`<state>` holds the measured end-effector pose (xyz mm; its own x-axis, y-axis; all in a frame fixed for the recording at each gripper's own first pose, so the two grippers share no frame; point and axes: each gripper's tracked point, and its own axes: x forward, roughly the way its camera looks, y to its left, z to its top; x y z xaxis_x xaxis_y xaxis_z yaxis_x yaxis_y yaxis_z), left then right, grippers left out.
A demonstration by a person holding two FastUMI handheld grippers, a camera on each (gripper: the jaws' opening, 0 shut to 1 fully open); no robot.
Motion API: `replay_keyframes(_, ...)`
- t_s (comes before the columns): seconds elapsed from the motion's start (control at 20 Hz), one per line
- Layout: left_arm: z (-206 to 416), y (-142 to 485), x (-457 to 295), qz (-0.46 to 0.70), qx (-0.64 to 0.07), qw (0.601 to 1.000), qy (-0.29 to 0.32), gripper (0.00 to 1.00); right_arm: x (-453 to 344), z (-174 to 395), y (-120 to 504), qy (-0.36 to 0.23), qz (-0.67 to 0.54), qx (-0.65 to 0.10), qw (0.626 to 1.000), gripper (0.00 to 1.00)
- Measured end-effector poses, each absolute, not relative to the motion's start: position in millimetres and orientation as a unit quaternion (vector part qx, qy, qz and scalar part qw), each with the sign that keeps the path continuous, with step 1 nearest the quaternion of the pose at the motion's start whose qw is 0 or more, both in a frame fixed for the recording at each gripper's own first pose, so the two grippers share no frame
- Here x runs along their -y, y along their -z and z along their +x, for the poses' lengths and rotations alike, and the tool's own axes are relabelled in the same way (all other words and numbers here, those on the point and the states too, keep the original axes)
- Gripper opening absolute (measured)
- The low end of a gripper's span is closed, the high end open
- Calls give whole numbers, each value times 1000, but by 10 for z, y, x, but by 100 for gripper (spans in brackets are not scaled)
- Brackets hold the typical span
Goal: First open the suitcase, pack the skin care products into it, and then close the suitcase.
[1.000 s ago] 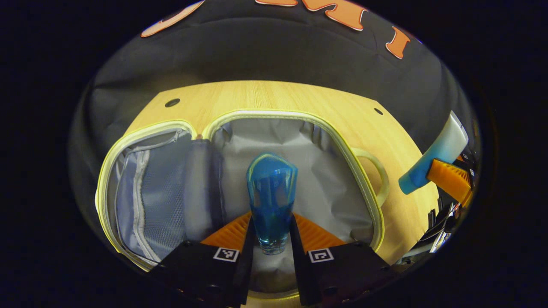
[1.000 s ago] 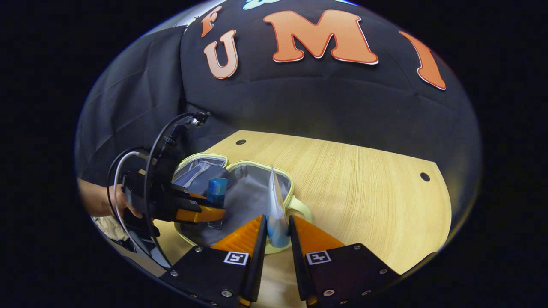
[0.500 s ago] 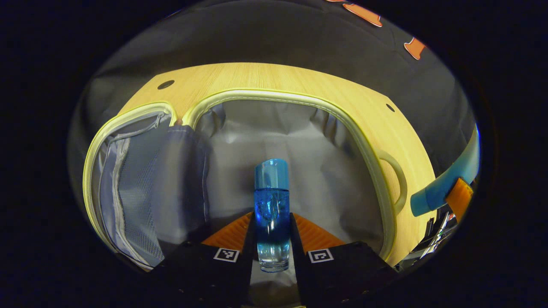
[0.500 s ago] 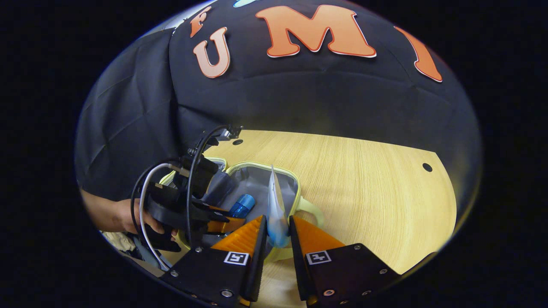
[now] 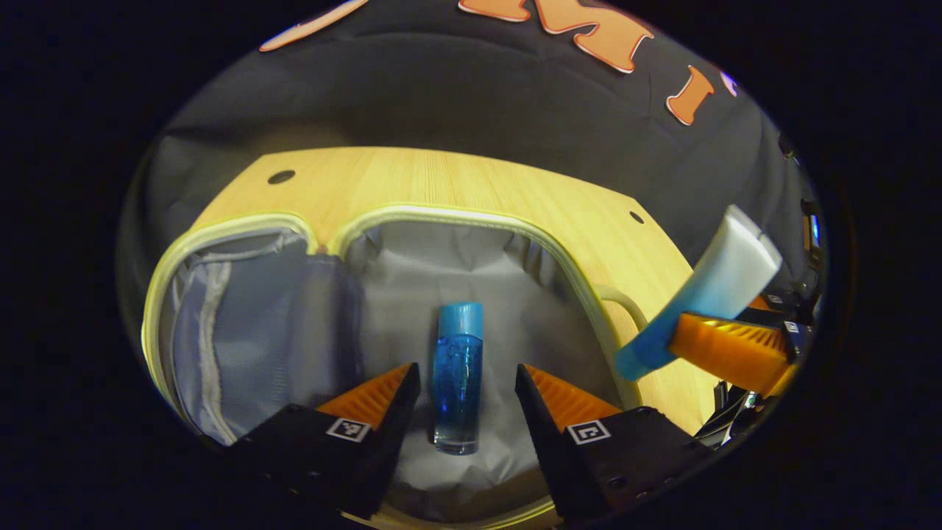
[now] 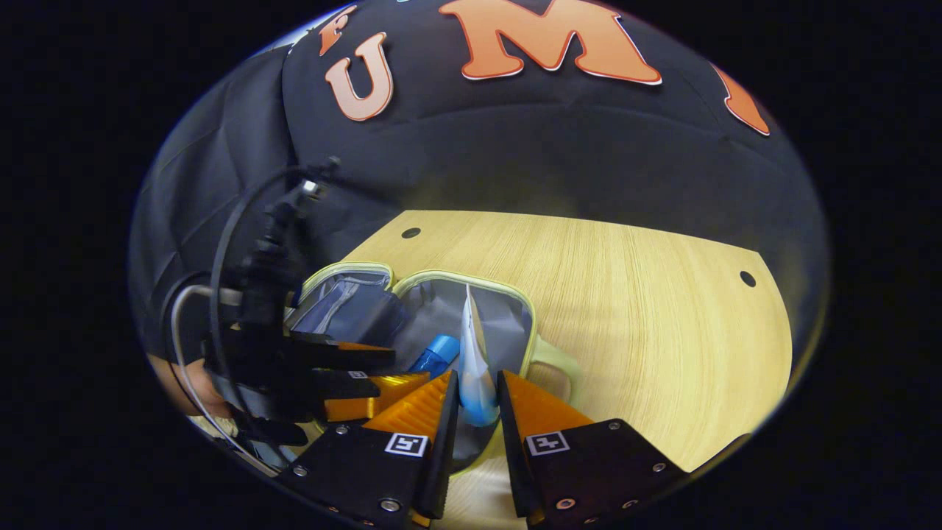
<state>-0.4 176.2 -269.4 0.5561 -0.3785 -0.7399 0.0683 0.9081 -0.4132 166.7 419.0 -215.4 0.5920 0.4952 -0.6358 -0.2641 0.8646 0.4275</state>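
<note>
A light wooden table (image 5: 471,184) stands against the booth's black cloth wall, and on it the suitcase (image 5: 383,221) lies open, pale-trimmed, with a grey lining and a mesh-pocketed lid to one side. The blue bottle (image 5: 456,375) lies on its side on the lining of the main compartment, cap pointing away; the left gripper (image 5: 465,384) is spread wide, its fingers standing clear on either side of the bottle without touching it. The right gripper (image 6: 477,394) is pinching a white-and-blue tube (image 6: 475,361) near its blue cap end, held above the near edge of the open suitcase. Judgement: the bottle appears to be clear glass or rigid plastic holding liquid, hence smooth, moderately heavy and liable to roll or crack; it is best taken across the mid-body. The tube looks light and soft-walled, prone to deform or slip under pressure; the firmer cap end, where it is held, is the sound grip. No brand, label or legible writing can be made out on either product.
</note>
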Motion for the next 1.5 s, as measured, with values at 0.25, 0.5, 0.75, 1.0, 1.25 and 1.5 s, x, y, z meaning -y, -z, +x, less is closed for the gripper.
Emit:
replay_keyframes(0.25,23,2267,-2397,-163,-384,905,84,87,-4490,1670,2360,-221,143,-432,863,35)
replay_keyframes(0.5,-42,1783,-3316,-129,-346,929,17,87,-4695,1592,2702,-215,132,-487,836,35)
replay_keyframes(0.75,-361,1758,-3843,-156,-364,917,-47,87,-4829,1656,2880,-191,134,-523,820,34)
replay_keyframes(1.0,-642,1963,-4655,-178,-367,904,-125,87,-4772,1688,3151,-149,99,-557,811,35)
replay_keyframes(1.25,-818,2315,-5030,-248,-359,881,-180,87,-4674,1793,3040,-124,105,-535,829,36)
replay_keyframes(1.5,-913,2511,-5235,-330,-334,857,-214,87,-4483,2016,2693,-100,145,-477,861,69)
